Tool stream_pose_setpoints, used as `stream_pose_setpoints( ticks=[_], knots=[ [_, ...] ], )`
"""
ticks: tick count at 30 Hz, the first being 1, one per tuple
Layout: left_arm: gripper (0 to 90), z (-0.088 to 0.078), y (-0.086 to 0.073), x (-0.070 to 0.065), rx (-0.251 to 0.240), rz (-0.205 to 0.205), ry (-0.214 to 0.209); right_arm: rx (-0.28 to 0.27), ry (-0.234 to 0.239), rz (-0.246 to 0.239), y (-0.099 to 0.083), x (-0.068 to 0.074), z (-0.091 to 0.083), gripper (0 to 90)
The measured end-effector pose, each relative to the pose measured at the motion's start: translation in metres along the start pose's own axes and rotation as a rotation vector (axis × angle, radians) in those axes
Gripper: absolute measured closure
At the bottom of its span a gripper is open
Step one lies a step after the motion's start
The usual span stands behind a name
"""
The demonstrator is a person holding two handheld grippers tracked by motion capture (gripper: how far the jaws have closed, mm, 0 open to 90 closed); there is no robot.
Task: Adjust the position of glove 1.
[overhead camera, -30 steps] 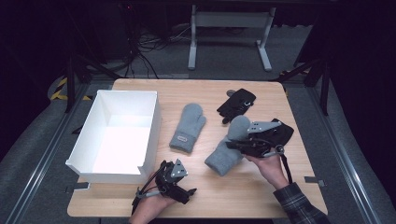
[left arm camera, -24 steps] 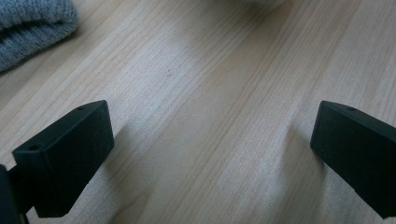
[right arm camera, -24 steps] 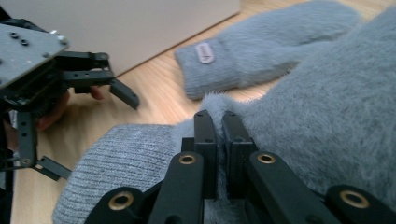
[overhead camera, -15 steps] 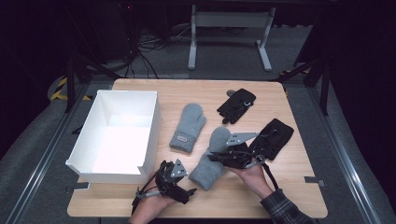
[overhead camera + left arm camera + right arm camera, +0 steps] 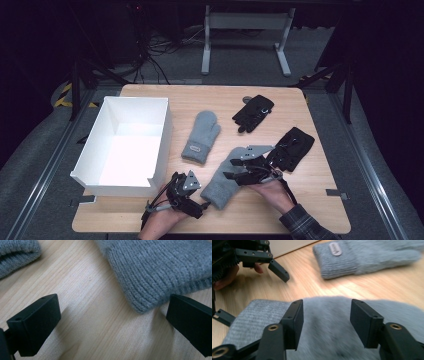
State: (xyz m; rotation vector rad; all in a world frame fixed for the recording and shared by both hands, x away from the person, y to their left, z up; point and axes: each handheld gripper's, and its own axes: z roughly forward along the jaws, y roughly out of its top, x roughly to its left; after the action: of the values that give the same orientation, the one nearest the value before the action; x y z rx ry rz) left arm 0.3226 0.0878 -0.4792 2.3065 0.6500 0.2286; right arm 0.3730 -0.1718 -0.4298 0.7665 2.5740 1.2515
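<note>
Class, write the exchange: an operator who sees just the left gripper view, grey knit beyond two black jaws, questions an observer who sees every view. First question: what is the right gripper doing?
Observer: The right gripper is over that grey mitten. Its jaws have just been opening, with the knit between them unpinched.
Operator: Where could the mitten go?
Observer: A white box stands open at the table's left.
Operator: Anything else?
Observer: A far black glove and a near black glove lie to the right.
</note>
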Motion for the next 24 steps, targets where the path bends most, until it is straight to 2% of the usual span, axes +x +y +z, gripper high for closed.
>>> stream_pose_setpoints(
  ticks=[5, 8, 12, 19, 22, 24],
  knots=[
    [5.0, -0.003, 0.004, -0.003, 0.026, -0.015, -0.001, -0.015, -0.022, 0.032, -0.014, -0.014, -0.025, 34.6],
    [4.9, -0.004, 0.005, -0.006, 0.034, -0.033, -0.009, -0.024, -0.043, 0.052, -0.027, -0.022, -0.041, 27.4],
    [4.1, -0.007, 0.007, -0.009, 0.029, -0.03, -0.019, -0.013, -0.066, 0.07, -0.046, -0.029, -0.056, 22.9],
    [3.4, -0.022, 0.014, -0.02, -0.004, -0.03, -0.032, 0.033, -0.102, 0.117, -0.082, -0.034, -0.078, 17.0],
    [3.4, -0.024, 0.019, -0.021, -0.003, -0.041, -0.031, 0.049, -0.11, 0.117, -0.093, -0.034, -0.082, 15.7],
    [3.4, -0.025, 0.021, -0.021, -0.005, -0.051, -0.022, 0.056, -0.141, 0.106, -0.099, -0.032, -0.085, 15.7]
  ],
)
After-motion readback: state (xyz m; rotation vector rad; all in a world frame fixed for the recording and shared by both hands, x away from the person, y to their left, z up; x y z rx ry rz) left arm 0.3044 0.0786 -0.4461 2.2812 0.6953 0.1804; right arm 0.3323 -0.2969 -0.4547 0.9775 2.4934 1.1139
